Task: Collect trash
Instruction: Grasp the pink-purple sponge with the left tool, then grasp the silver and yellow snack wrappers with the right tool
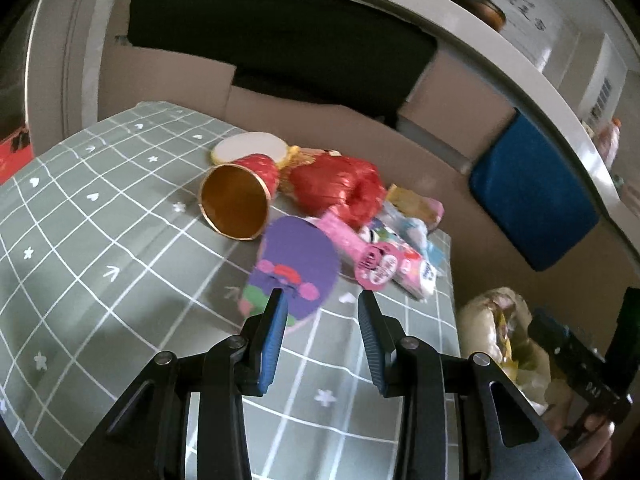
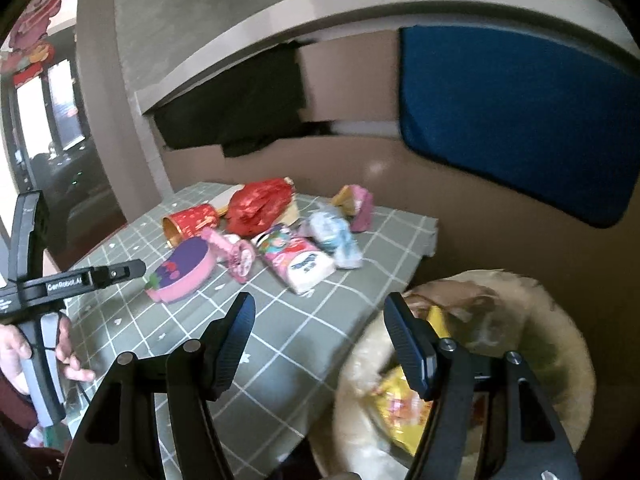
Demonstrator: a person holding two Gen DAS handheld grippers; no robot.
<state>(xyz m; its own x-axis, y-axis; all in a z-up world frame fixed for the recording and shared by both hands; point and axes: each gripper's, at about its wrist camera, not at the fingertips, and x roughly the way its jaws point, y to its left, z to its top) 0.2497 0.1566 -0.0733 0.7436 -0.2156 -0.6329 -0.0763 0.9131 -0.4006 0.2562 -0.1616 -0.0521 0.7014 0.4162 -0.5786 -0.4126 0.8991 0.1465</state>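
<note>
Trash lies on a green grid tablecloth (image 1: 100,240): a red and gold paper cup (image 1: 236,196) on its side, a crumpled red foil wrapper (image 1: 336,188), a purple and pink box (image 1: 296,268), a pink tissue pack (image 1: 392,268) and pale wrappers (image 2: 336,236). My left gripper (image 1: 322,300) is open and empty, just short of the purple box. My right gripper (image 2: 320,312) is open and empty at the table's right edge, above a cream bag (image 2: 520,320) that holds a yellow wrapper (image 2: 400,408).
A blue cushion (image 2: 520,120) leans on the brown wall behind the table. A white shelf (image 1: 360,8) runs overhead with black cloth (image 1: 260,40) beneath. The left gripper handle (image 2: 40,284) shows at left in the right wrist view.
</note>
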